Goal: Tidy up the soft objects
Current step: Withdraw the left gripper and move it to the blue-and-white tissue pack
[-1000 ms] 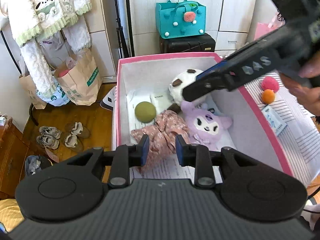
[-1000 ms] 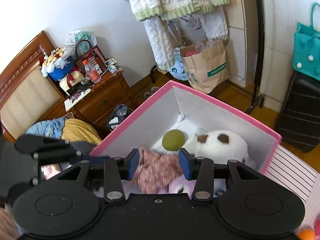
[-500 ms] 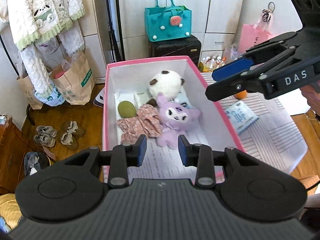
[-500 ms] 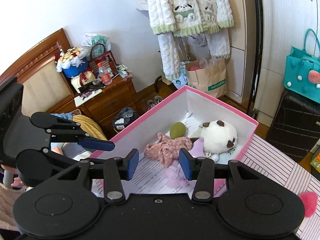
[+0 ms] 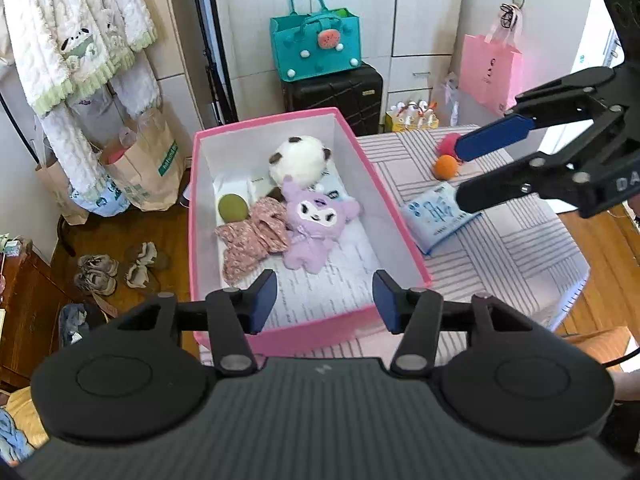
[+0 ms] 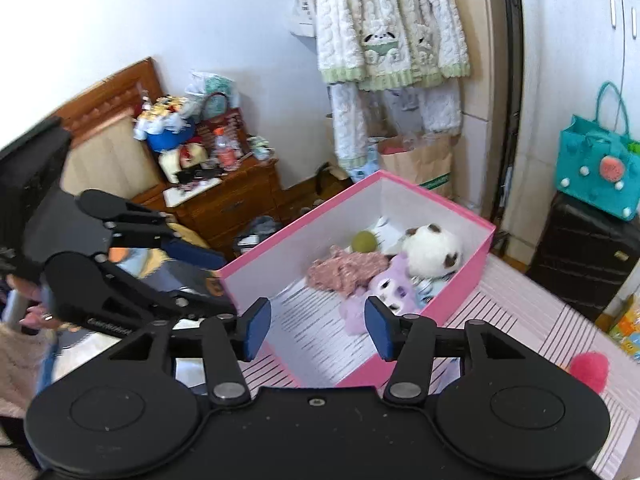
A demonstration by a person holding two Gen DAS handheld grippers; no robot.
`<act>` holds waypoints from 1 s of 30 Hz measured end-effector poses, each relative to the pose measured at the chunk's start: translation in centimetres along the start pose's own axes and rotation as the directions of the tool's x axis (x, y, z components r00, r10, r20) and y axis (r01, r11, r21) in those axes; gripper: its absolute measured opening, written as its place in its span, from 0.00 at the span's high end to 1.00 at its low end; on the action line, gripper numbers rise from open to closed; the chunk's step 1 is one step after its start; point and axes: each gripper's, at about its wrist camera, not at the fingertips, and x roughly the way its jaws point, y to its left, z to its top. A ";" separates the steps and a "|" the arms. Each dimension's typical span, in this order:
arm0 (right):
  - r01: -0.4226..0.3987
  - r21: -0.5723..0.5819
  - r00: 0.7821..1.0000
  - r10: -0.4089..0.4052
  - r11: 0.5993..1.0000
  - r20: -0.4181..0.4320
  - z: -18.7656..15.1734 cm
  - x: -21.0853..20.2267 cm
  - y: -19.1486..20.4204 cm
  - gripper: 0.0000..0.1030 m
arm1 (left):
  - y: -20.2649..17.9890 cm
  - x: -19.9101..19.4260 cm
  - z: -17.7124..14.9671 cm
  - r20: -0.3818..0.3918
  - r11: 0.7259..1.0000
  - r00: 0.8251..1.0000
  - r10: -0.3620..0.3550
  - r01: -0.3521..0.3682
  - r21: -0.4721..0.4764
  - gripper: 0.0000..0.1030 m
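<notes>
Jaws spread wide on left gripper (image 5: 324,300) and right gripper (image 6: 316,330), both empty, above pink box (image 5: 404,236). Box holds purple plush (image 5: 316,220), panda plush (image 5: 298,158), floral cloth (image 5: 252,240), green ball (image 5: 233,208). Orange ball (image 5: 445,167), pink pompom (image 6: 590,370), blue packet (image 5: 434,216) outside on striped table (image 5: 520,248)

the right gripper (image 5: 464,176) shows the letters "da" on its side; the rest is cut off.
</notes>
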 end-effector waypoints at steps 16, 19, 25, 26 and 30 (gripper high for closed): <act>0.010 0.032 1.000 -0.011 0.999 0.025 -6.9 -6.6 -0.9 0.24 | -7.4 -1.5 -1.5 0.004 0.991 0.998 -0.059 0.058 0.121 0.28; 0.023 0.035 0.999 -0.024 0.999 0.024 -8.5 -7.6 -1.2 0.23 | -8.9 -1.2 -1.9 0.014 0.989 0.996 -0.082 0.080 0.127 0.25; 0.068 0.058 0.997 -0.069 0.996 0.018 -12.2 -9.0 -2.3 0.14 | -11.7 -0.1 -2.9 0.060 0.984 0.992 -0.112 0.102 0.143 0.09; 0.081 0.064 0.996 -0.083 0.995 0.029 -12.6 -9.1 -2.5 0.14 | -12.2 0.1 -3.1 0.072 0.984 0.991 -0.113 0.102 0.143 0.09; 0.174 0.087 0.980 -0.181 0.981 0.082 -14.7 -10.0 -3.3 0.14 | -13.4 0.6 -3.3 0.129 0.989 0.985 -0.113 0.099 0.106 0.09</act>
